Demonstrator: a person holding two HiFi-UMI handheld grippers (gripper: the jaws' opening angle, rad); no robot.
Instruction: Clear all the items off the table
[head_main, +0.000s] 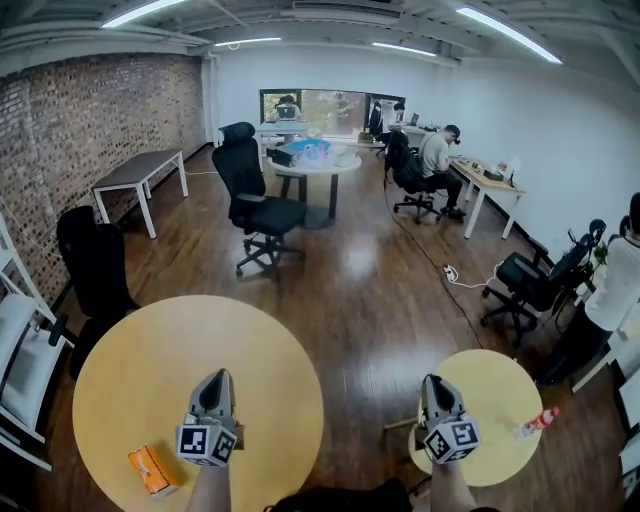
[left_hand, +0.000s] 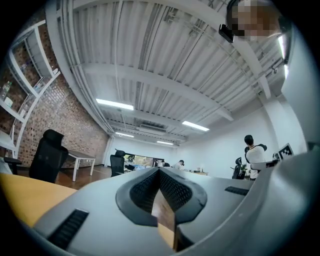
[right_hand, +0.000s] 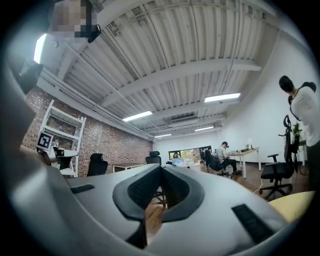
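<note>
An orange box lies near the front left edge of the large round yellow table. A small bottle with a red end lies on the small round yellow table at the right. My left gripper is held over the large table, to the right of the box, shut with nothing in it. My right gripper hangs at the small table's left edge, also shut and empty, well left of the bottle. In both gripper views the jaws point up and outward at the room, the left gripper and the right gripper closed tip to tip.
A black chair stands behind the large table and a white shelf unit to its left. A person in white and another black chair stand by the right wall. A cable runs along the wooden floor.
</note>
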